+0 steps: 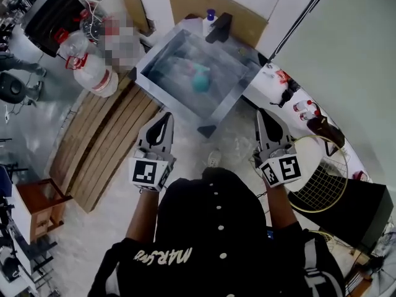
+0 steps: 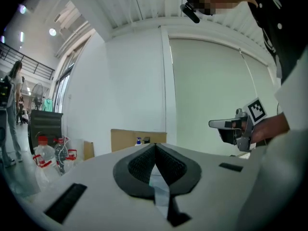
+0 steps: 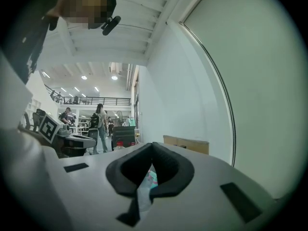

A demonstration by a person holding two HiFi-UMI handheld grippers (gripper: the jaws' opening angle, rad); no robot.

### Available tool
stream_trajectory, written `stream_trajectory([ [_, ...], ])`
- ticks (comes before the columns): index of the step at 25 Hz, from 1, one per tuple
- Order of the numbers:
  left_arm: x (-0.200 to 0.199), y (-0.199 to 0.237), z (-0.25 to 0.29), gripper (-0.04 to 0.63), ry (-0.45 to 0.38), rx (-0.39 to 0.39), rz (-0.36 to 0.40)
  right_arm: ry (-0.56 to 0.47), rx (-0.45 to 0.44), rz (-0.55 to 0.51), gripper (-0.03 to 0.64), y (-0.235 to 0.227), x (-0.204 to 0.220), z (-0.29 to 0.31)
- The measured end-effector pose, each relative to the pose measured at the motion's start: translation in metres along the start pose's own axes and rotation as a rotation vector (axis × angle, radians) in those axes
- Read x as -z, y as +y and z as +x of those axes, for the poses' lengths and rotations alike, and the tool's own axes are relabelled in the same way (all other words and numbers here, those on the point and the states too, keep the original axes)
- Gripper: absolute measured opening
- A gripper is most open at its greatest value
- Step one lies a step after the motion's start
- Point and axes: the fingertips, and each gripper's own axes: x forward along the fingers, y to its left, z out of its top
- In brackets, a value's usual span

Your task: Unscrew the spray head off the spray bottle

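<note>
A teal spray bottle [image 1: 199, 79] lies on the glass-topped table [image 1: 232, 101] ahead of me. Both grippers hover side by side short of the table's near edge, apart from the bottle. The left gripper [image 1: 165, 118] is shut with nothing between its jaws, and so is the right gripper [image 1: 263, 116]. In the left gripper view the jaws [image 2: 155, 146] meet at their tips, and the right gripper [image 2: 230, 124] shows at the right. In the right gripper view the shut jaws [image 3: 152, 146] leave a small gap lower down, where a bit of teal [image 3: 150, 179] shows.
A wooden pallet [image 1: 102, 150] lies on the floor at the left. Large water bottles [image 1: 86, 67] stand beyond it. A cardboard sheet [image 1: 210, 2] leans on the wall behind the table. A racket [image 1: 322, 178] and black case [image 1: 352, 209] sit at the right. People stand far off [image 3: 98, 124].
</note>
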Motion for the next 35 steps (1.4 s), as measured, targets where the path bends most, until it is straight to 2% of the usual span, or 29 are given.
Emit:
stream_trajectory([
  [3, 0.007, 0.003, 0.014, 0.025, 0.041, -0.020, 0.031, 0.006, -0.019, 0.009, 0.011, -0.012, 0.005, 0.014],
  [6, 0.014, 0.006, 0.026, 0.025, 0.072, -0.035, 0.026, 0.021, -0.035, 0.017, 0.011, -0.020, 0.014, 0.029],
  [14, 0.040, 0.037, 0.051, 0.025, 0.133, -0.001, 0.044, 0.080, -0.106, 0.000, 0.011, -0.018, 0.046, 0.078],
  [16, 0.049, 0.043, 0.062, 0.025, 0.133, 0.038, 0.058, 0.101, -0.129, -0.041, 0.012, -0.014, 0.050, 0.092],
  [19, 0.073, 0.057, 0.088, 0.025, 0.189, 0.098, 0.116, 0.139, -0.167, -0.168, 0.011, -0.010, 0.058, 0.121],
  [22, 0.097, 0.065, 0.113, 0.025, 0.263, 0.210, 0.204, 0.165, -0.233, -0.240, 0.011, -0.002, 0.065, 0.155],
  [24, 0.115, 0.067, 0.129, 0.025, 0.313, 0.298, 0.264, 0.225, -0.266, -0.281, 0.012, -0.004, 0.081, 0.176],
  [27, 0.140, 0.069, 0.150, 0.025, 0.367, 0.401, 0.315, 0.311, -0.318, -0.306, 0.011, -0.008, 0.108, 0.203],
  [32, 0.177, 0.074, 0.187, 0.026, 0.402, 0.529, 0.306, 0.422, -0.444, -0.370, 0.012, -0.003, 0.153, 0.231],
  [35, 0.205, 0.079, 0.209, 0.028, 0.459, 0.619, 0.367, 0.471, -0.466, -0.358, 0.012, -0.008, 0.177, 0.248],
])
